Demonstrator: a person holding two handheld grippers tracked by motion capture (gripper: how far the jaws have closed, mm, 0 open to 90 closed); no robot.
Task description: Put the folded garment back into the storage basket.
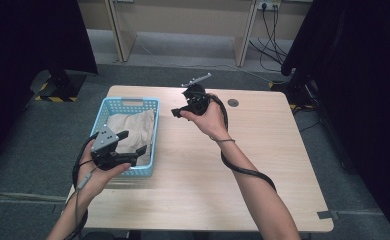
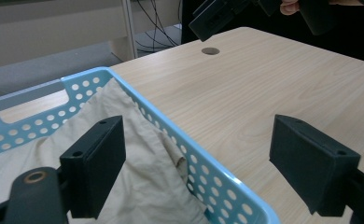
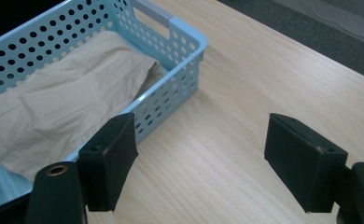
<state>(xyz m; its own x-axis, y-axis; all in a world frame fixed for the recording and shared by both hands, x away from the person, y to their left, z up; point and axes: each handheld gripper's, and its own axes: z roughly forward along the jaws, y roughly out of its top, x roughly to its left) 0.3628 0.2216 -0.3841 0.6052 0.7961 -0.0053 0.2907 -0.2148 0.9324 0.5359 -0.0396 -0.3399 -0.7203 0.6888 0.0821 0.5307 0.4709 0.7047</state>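
Cloth [image 3: 63,107] fills the basket [image 3: 189,56]; both the left hand-held gripper [image 2: 196,163] and right hand-held gripper [image 3: 201,163] gape wide, empty.

Your table [image 1: 198,165] has a pale wood-grain top, smooth and matt, with fine streaks running along it. The basket [image 3: 185,70] is light blue plastic, perforated all round, with a slight sheen on its rim. The cloth [image 3: 63,107] inside looks like soft beige fabric, matt and creased. Your left gripper [image 2: 196,170] and right gripper [image 3: 199,163] have matt black jaws, probably plastic, with flat pads. The floor [image 1: 28,145] seems to be grey carpet, though it is too blurred to be sure.
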